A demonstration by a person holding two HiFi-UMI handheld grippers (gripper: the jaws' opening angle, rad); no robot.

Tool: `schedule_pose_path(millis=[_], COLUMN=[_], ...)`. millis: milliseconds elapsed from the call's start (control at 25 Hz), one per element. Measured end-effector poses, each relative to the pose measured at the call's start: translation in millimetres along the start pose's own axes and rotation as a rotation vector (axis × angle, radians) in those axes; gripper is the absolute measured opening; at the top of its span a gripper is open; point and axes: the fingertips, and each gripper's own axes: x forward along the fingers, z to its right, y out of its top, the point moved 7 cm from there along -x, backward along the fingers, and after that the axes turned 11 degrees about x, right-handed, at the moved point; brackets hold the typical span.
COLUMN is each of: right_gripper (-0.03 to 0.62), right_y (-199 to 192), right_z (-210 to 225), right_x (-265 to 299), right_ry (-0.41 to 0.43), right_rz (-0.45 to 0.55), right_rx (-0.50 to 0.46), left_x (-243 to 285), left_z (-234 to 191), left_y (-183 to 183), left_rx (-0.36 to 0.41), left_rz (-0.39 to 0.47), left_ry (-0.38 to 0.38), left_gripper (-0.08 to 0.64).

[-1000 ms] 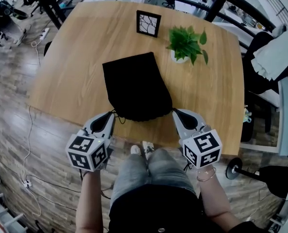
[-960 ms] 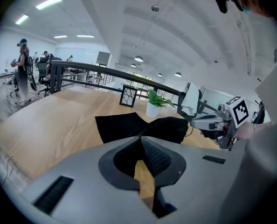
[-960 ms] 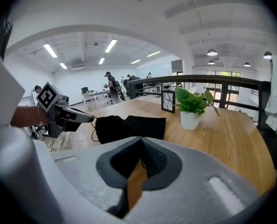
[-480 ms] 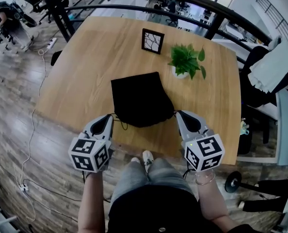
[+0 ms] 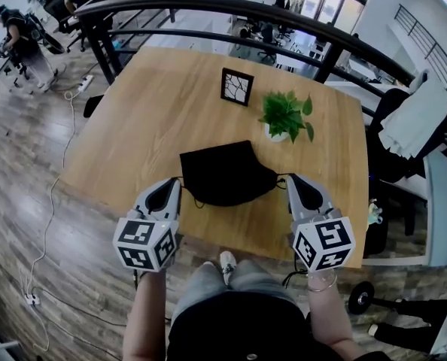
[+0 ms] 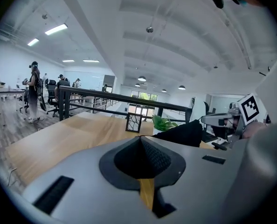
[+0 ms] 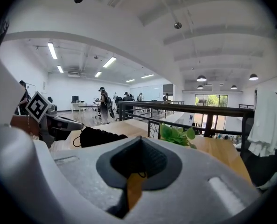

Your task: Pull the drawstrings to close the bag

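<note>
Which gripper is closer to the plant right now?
Right. The right gripper is on the plant's near side, almost in line with it; the left gripper is across the bag, farther off.

Left gripper [image 5: 176,181] and right gripper [image 5: 290,178] both clamped shut.

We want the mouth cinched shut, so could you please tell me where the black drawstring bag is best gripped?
Grip the black drawstring bag by its cords, not the limp cloth: the left drawstring from the left, the right drawstring from the right. Each leaves the gathered near edge sideways, so outward pulls should cinch it.
</note>
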Motion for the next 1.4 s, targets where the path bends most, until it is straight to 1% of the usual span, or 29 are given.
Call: schedule_pose_path(millis=[200, 520, 720, 880, 1400], right_gripper=[-0.002, -0.002, -0.002, -0.002, -0.002], right_y=[11.1, 21.4, 26.0, 28.5, 38.6], right_z=[8.4, 25.2, 33.6, 39.8, 46.9], right_x=[-6.8, -17.6, -21.7, -23.5, -24.8], right_ry=[-0.027, -0.075, -0.100, -0.117, -0.169], right_rz=[0.034, 0.072, 0.091, 0.103, 0.142], right_rx=[-0.005, -0.007, 0.014, 0.041, 0.040], left_x=[-1.2, -2.2, -3.3, -4.1, -10.7], left_z=[-0.8, -3.8, -5.1, -9.8, -36.4], left_y=[14.5, 26.3, 31.9, 34.5, 36.4], left_rx=[0.014, 0.028, 0.035, 0.029, -0.003], left_rz=[0.042, 0.076, 0.096, 0.106, 0.136], left_ry=[0.013, 0.025, 0.030, 0.040, 0.088], left_gripper=[0.017, 0.018, 0.018, 0.018, 0.018])
